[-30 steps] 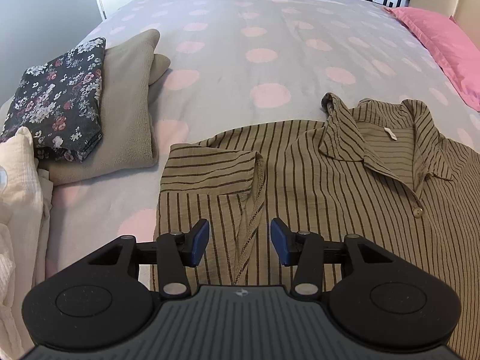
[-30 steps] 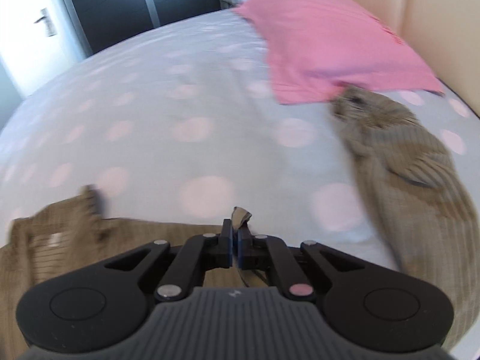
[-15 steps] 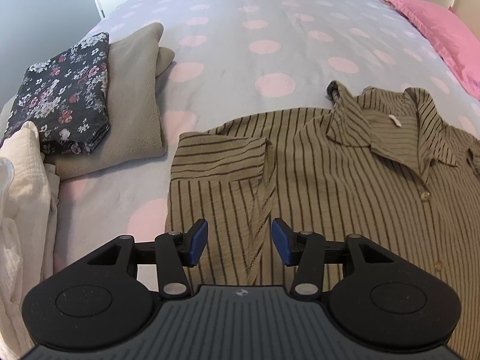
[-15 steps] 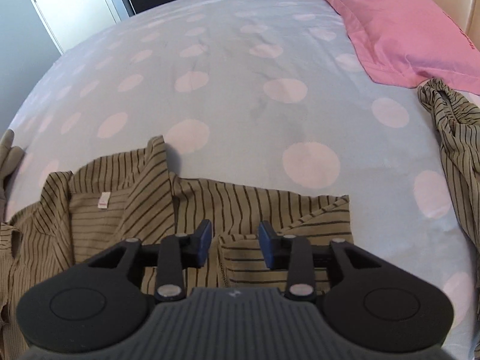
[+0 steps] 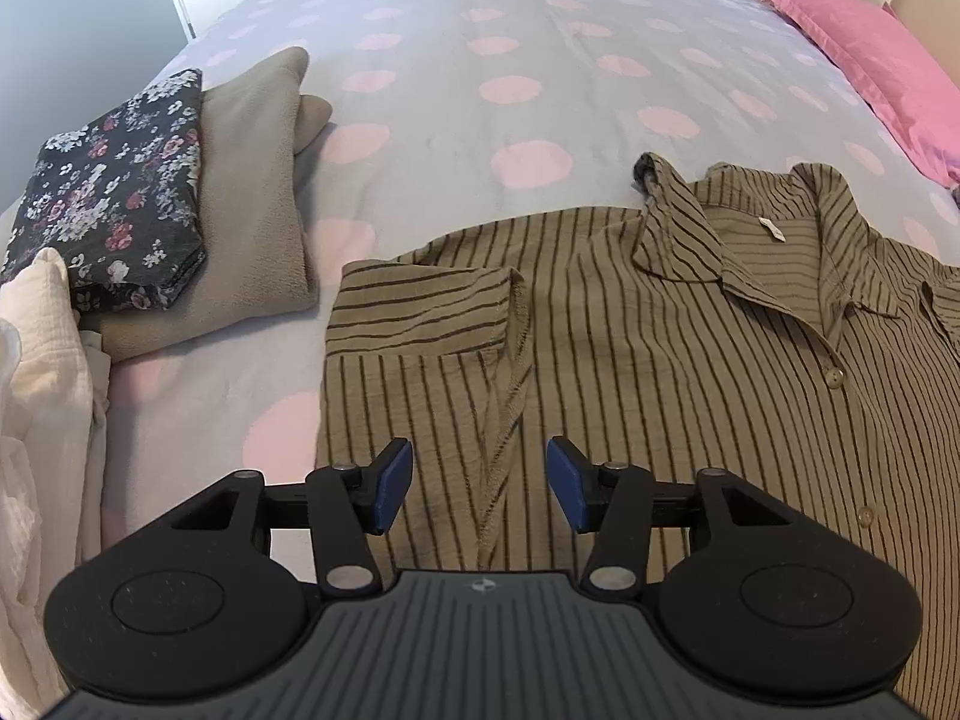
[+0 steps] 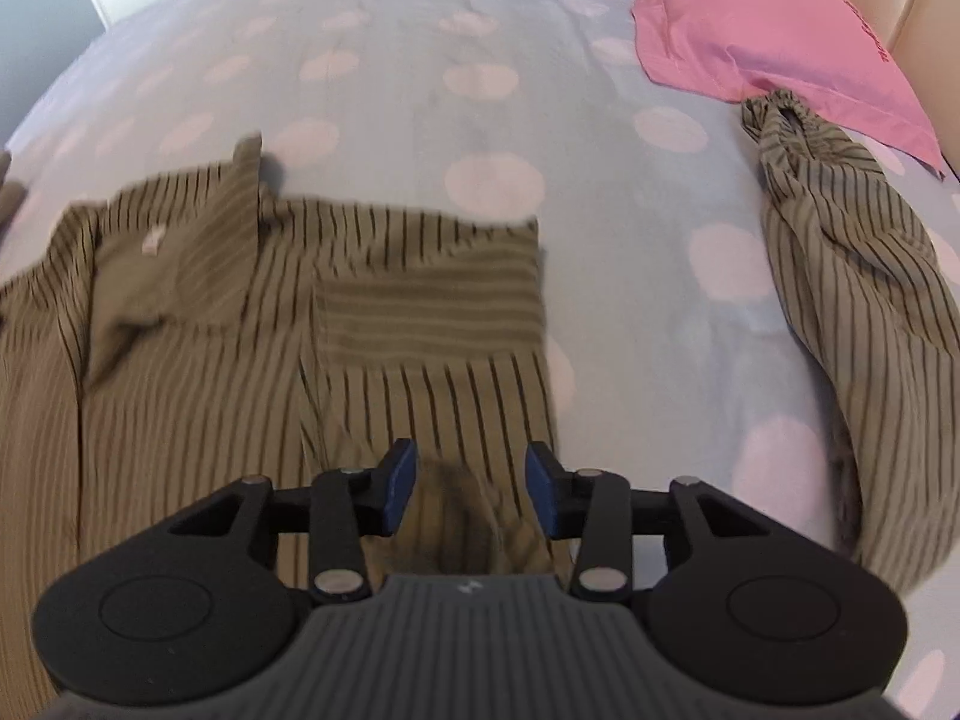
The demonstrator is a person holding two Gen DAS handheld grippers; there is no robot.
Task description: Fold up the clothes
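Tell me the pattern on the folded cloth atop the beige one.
Dark with small flowers; clearest in the left wrist view.

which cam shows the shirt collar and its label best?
Left wrist. The shirt is sharp there: the collar lies open, and the white label and the buttons read clearly. In the right wrist view the collar sits at the left, smeared by motion blur, and the label is only a pale smudge.

Shirt label point(image 5: 772, 228): white tab inside the collar, print too small to read.
Pillow point(image 6: 780, 18): red lettering near its right edge, not legible.
Readable text: none.
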